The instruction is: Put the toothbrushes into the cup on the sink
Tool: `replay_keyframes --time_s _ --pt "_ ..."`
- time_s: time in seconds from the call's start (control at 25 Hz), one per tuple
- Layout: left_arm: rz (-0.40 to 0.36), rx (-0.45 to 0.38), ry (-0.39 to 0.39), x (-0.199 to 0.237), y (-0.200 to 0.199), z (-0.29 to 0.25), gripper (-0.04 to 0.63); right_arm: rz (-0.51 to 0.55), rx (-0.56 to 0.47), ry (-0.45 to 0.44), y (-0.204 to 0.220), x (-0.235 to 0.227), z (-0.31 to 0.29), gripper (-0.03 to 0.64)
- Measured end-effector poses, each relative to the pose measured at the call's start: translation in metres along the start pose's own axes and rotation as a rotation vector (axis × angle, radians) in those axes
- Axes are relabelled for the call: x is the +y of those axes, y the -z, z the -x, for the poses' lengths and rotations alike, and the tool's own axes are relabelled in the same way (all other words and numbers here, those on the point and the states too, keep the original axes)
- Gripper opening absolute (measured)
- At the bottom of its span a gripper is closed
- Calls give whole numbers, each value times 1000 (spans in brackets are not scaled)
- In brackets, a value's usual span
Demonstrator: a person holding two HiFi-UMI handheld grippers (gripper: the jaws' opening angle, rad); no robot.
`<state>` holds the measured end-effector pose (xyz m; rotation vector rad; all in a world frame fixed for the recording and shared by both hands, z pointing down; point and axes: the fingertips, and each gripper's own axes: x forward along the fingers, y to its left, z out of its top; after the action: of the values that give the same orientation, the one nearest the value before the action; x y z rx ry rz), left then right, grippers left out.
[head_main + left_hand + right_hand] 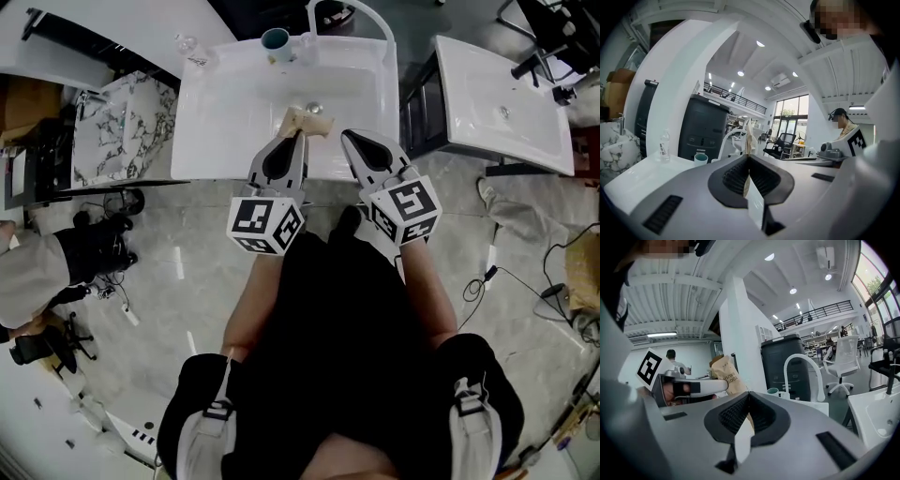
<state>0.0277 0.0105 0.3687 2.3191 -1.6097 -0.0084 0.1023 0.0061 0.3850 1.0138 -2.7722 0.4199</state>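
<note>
Left gripper [749, 156] jaws clamp toothbrush packet [309, 120]; right gripper [749, 393] jaws closed together, empty.

A tan toothbrush packet [307, 120] is being pinched at the tips of the left gripper [298, 134], over the white sink [216, 112] and right by the drain [314, 108]. The right gripper [348, 137] is being held just beside it, jaws drawn together. The teal cup [277, 40] is being seen upright at the back rim, near the tap [384, 28].

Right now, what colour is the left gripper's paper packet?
The paper packet is tan brown, clearest in the right gripper view.
</note>
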Motion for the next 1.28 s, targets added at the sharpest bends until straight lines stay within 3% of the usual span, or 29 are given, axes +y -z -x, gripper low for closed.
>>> replay_keyframes --time_s 0.44,0.88,1.28 --pt "27 19 -77 22 4 -12 15 -1 34 -53 0 -15 -28 29" --pt "64 13 -3 59 -18 -67 15 25 49 -4 -24 -33 -75 30" --pt "58 -33 0 127 -55 -97 15 69 41 27 -51 -44 -137 31"
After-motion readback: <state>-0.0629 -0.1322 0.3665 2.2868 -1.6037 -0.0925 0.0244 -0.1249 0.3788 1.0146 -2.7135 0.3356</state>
